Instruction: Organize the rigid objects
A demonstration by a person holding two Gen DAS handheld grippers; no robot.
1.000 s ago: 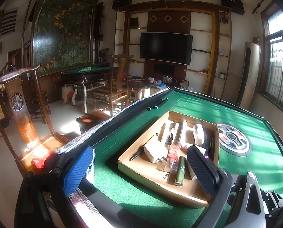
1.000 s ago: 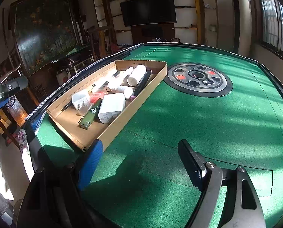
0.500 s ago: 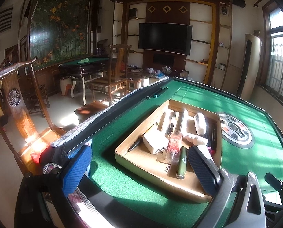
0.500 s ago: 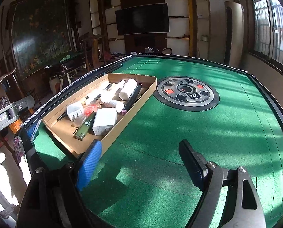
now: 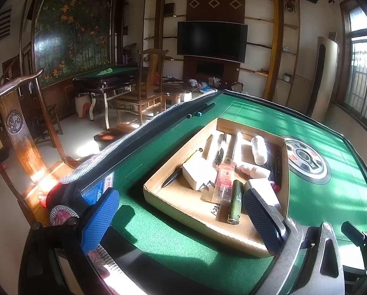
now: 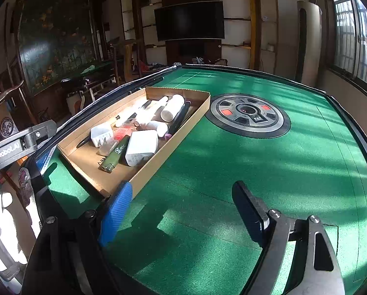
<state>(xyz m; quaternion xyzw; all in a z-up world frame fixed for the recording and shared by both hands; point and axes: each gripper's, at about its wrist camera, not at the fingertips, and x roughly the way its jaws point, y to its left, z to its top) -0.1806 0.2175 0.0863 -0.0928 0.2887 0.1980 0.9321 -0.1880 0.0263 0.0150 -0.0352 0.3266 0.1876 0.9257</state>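
A shallow cardboard tray (image 5: 183,209) (image 6: 159,162) lies on the green table, holding several small things: a white charger block (image 5: 198,175) (image 6: 141,147), a green lighter (image 5: 235,201) (image 6: 114,153), a white bottle (image 5: 258,146) (image 6: 172,107), pens and tubes. My left gripper (image 5: 181,216) hovers open over the tray's near edge, nothing between its fingers. My right gripper (image 6: 181,211) hangs open over bare felt, just right of the tray's near corner.
A round control panel (image 6: 248,115) (image 5: 306,158) sits in the table's middle. Two dark markers (image 5: 200,110) lie near the far left rim. A raised black rim (image 6: 355,123) borders the table. Wooden chairs (image 5: 16,127) stand off to the left.
Both views have tilted slightly upward, so the tray sits lower in the pictures. Both grippers stay open and nothing in the tray has moved.
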